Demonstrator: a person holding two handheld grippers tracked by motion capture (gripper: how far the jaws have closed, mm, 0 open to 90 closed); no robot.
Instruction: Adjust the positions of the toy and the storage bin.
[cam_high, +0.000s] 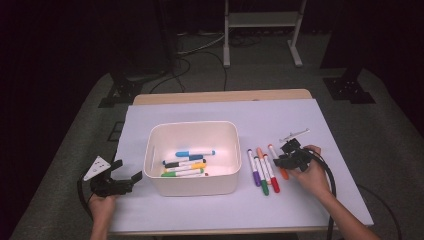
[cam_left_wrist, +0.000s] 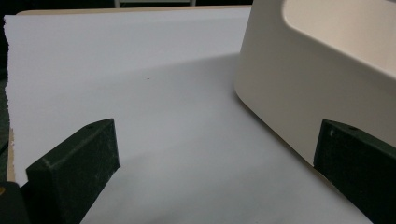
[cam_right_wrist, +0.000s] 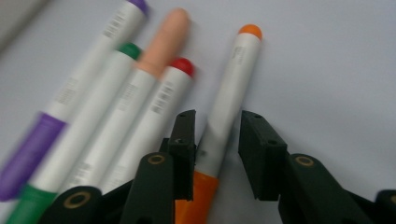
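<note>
Five markers in bin (cam_high: 192, 187); five beside bin. Right tongs (cam_right_wrist: 217, 140) straddle orange marker (cam_right_wrist: 229, 102), gap visible, not gripped. Left tongs (cam_left_wrist: 215, 172) wide, empty.

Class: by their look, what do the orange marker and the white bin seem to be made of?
Orange marker: probably plastic, with a smooth white barrel, printed label and orange ends. Bin: likely moulded plastic, matte cream-white, with rounded corners and one seamless wall. The pictures alone cannot confirm either.
</note>
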